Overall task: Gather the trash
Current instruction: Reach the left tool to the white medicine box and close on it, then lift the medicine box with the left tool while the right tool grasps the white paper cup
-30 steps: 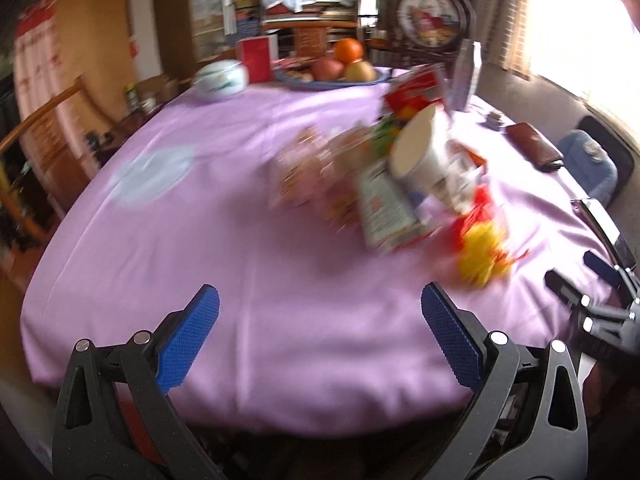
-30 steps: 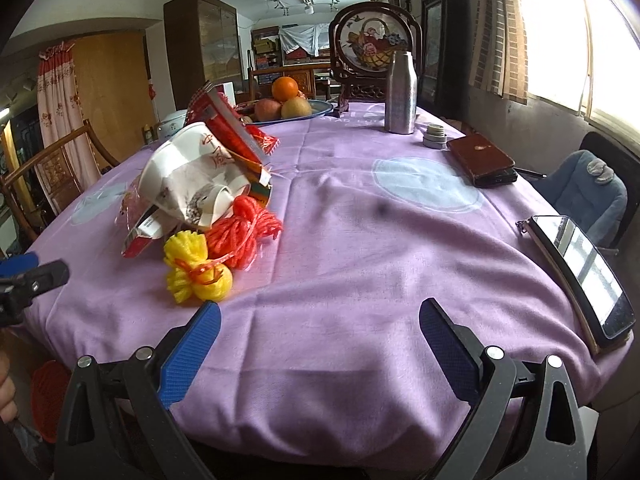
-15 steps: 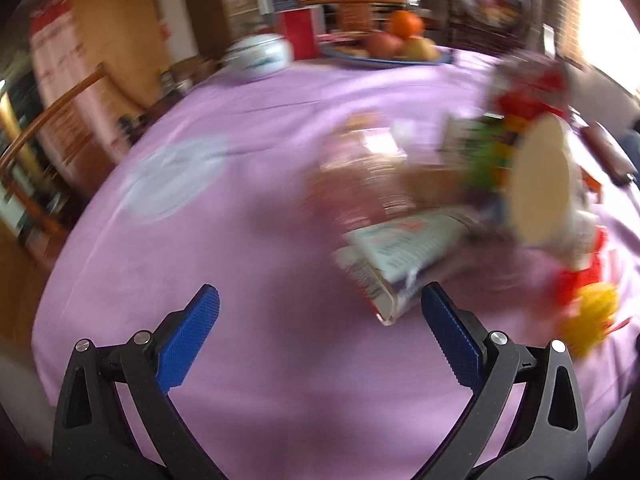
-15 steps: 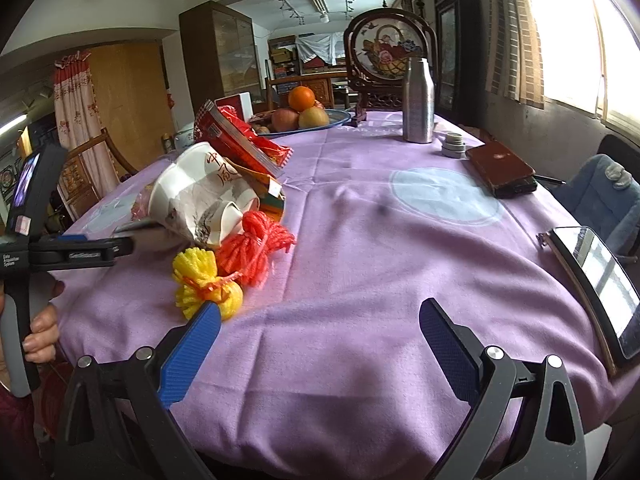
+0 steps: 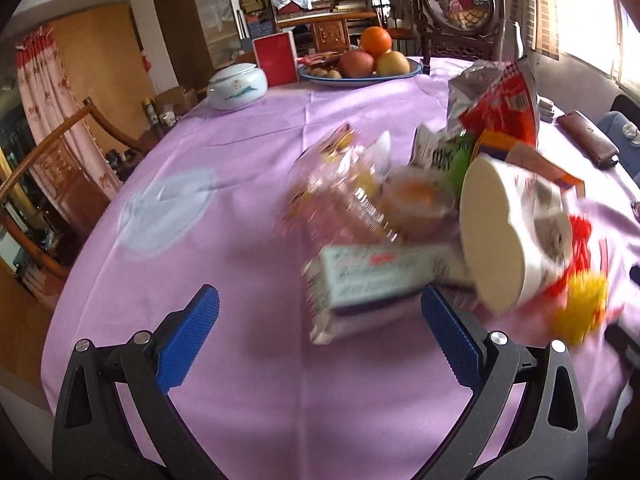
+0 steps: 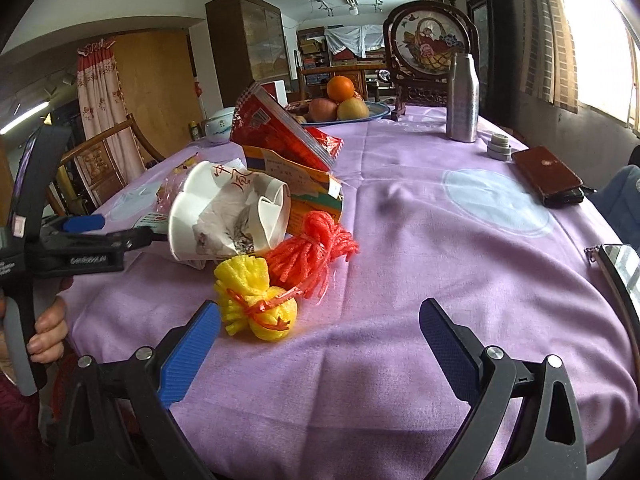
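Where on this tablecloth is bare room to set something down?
Free: the stretch between the trash pile and the brown wallet, and the near edge ahead of the right gripper. Also left of the pile, toward the white lidded bowl. Crowded around the pile.

wooden cabinet [image 6: 244,40] at back | curtain [image 6: 96,92] left | bright window [image 6: 596,32] right | ceiling lights on

Black gripper [image 6: 318,330] frames, blue ribbed jaws, silver screws
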`<state>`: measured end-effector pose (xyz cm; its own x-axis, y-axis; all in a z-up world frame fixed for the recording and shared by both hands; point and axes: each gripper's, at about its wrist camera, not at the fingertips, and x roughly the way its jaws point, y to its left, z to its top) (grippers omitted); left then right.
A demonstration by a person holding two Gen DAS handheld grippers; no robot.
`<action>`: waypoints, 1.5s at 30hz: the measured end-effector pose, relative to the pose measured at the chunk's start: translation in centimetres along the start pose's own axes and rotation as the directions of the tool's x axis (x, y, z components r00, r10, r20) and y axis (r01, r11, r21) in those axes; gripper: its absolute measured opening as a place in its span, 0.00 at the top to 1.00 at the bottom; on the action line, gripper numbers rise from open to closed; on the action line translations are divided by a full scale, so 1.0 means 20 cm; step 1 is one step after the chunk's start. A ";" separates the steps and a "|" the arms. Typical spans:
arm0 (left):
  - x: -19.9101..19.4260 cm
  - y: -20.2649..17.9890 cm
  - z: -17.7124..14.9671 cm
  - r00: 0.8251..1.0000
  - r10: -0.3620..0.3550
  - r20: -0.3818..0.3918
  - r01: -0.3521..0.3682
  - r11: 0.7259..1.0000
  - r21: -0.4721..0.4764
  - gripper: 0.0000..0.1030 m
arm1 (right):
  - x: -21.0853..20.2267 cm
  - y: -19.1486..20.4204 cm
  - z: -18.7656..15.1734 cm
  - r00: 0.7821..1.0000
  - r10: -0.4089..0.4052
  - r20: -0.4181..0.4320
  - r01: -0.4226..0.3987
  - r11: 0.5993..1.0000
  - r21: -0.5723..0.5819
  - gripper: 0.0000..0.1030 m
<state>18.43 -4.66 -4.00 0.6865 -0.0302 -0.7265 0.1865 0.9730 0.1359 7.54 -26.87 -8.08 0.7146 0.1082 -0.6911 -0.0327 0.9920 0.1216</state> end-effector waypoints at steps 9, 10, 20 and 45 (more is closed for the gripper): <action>0.14 -0.07 0.11 0.995 -0.045 -0.091 0.042 0.999 -0.035 0.05 | 0.04 0.00 -0.02 1.000 0.008 -0.024 -0.008 1.000 0.009 0.05; 0.15 -0.06 0.11 0.995 -0.051 -0.090 0.047 0.998 -0.040 0.05 | 0.03 0.00 -0.02 1.000 0.008 -0.023 -0.008 1.000 0.006 0.05; -0.01 0.42 -0.12 0.979 0.183 -0.084 -0.188 0.981 -0.054 0.06 | 0.07 0.04 -0.01 0.999 0.035 -0.033 -0.035 0.999 -0.019 0.05; 0.01 0.01 -0.18 0.979 -0.200 -0.028 0.202 0.973 0.110 0.54 | 0.12 0.08 -0.05 0.997 0.020 -0.076 -0.022 0.999 -0.025 0.05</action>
<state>16.00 -3.71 -6.57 0.6155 -0.2177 -0.7575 0.3975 0.9156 0.0599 8.50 -25.00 -10.15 0.6587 0.1330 -0.7406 -0.0662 0.9907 0.1191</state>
